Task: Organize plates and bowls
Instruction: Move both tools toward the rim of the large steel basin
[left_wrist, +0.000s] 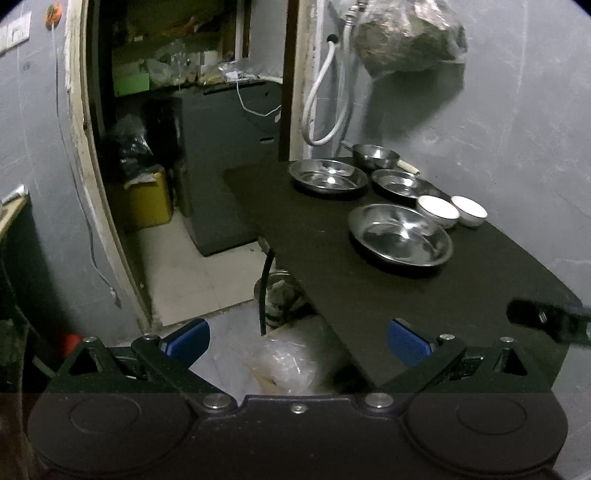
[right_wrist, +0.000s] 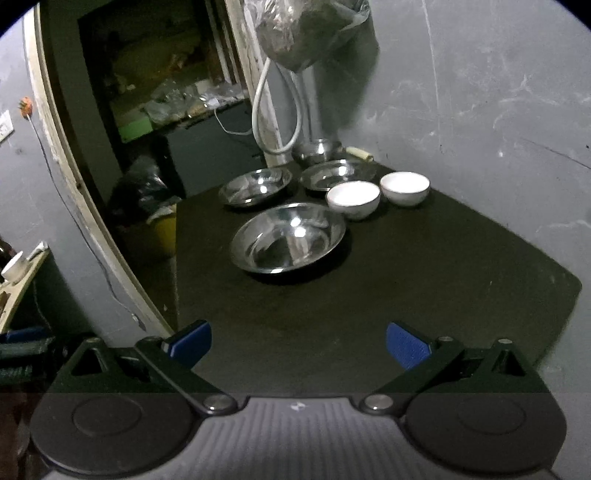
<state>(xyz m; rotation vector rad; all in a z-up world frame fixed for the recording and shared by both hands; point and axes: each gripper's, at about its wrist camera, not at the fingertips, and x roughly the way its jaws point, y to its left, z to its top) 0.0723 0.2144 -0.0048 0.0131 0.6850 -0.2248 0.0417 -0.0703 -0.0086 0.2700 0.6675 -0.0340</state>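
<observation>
On a black table (left_wrist: 388, 302) (right_wrist: 406, 295) lie three steel plates: a near one (left_wrist: 400, 234) (right_wrist: 288, 238), a far left one (left_wrist: 328, 176) (right_wrist: 255, 185) and a far right one (left_wrist: 400, 182) (right_wrist: 334, 174). Two white bowls (left_wrist: 437, 210) (left_wrist: 469, 210) (right_wrist: 353, 199) (right_wrist: 405, 188) stand side by side right of the plates. A steel bowl (left_wrist: 375, 155) (right_wrist: 317, 151) sits at the back by the wall. My left gripper (left_wrist: 297, 341) hangs open off the table's left front corner. My right gripper (right_wrist: 298, 343) is open above the table's front part, well short of the near plate.
A grey wall runs along the table's right side, with a white hose (left_wrist: 321, 110) (right_wrist: 273, 110) and a hanging plastic bag (left_wrist: 406, 37) (right_wrist: 306, 33) above the far end. Left is a doorway into a cluttered room. A plastic bag (left_wrist: 288, 365) and steel pot (left_wrist: 277, 291) lie on the floor.
</observation>
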